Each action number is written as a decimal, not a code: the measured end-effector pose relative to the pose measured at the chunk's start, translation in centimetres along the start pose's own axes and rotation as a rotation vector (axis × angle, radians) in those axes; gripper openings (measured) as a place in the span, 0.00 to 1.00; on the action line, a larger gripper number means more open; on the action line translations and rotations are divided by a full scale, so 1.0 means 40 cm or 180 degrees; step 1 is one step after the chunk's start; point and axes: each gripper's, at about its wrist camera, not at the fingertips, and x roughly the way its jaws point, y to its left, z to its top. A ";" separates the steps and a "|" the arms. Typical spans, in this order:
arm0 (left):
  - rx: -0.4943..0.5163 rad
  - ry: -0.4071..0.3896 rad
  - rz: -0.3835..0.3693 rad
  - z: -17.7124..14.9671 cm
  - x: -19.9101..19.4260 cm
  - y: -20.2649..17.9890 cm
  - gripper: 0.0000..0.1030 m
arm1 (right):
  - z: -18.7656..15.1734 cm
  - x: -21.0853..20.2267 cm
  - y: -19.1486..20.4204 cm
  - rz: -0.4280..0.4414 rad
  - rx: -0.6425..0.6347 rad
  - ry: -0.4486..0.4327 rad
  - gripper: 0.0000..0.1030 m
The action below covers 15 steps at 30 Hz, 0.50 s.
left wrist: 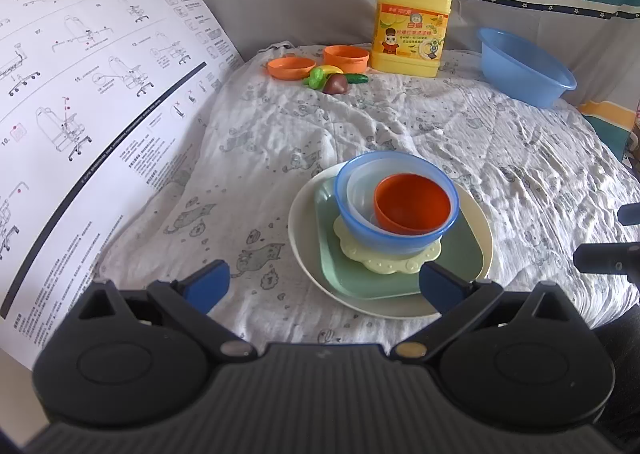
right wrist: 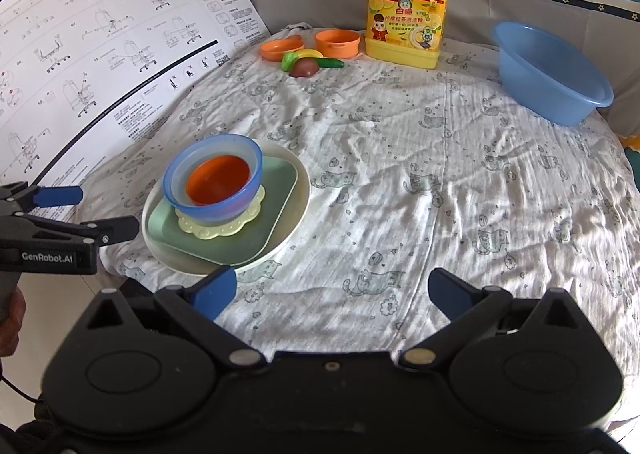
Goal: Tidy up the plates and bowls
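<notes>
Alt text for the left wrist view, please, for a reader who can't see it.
A stack of dishes sits on a cat-print cloth just ahead of the open left hand-held gripper: an orange bowl nested in a blue bowl, on a yellow mat, a green plate and a cream plate.

A home is showing here; a white cat-printed cotton cloth [right wrist: 400, 157] is covering the counter; a yellow plastic dish-soap jug [right wrist: 406, 9] is standing beside small plastic toy vegetables [right wrist: 308, 62].
</notes>
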 end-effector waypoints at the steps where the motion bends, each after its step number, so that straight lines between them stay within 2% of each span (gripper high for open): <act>1: 0.0000 -0.0005 0.0001 0.000 0.000 0.000 1.00 | 0.000 -0.001 0.000 0.0001 -0.0001 0.0001 1.00; 15: 0.0017 -0.0019 0.0004 -0.001 -0.002 -0.004 1.00 | -0.002 0.003 0.000 -0.0001 0.0000 0.0018 1.00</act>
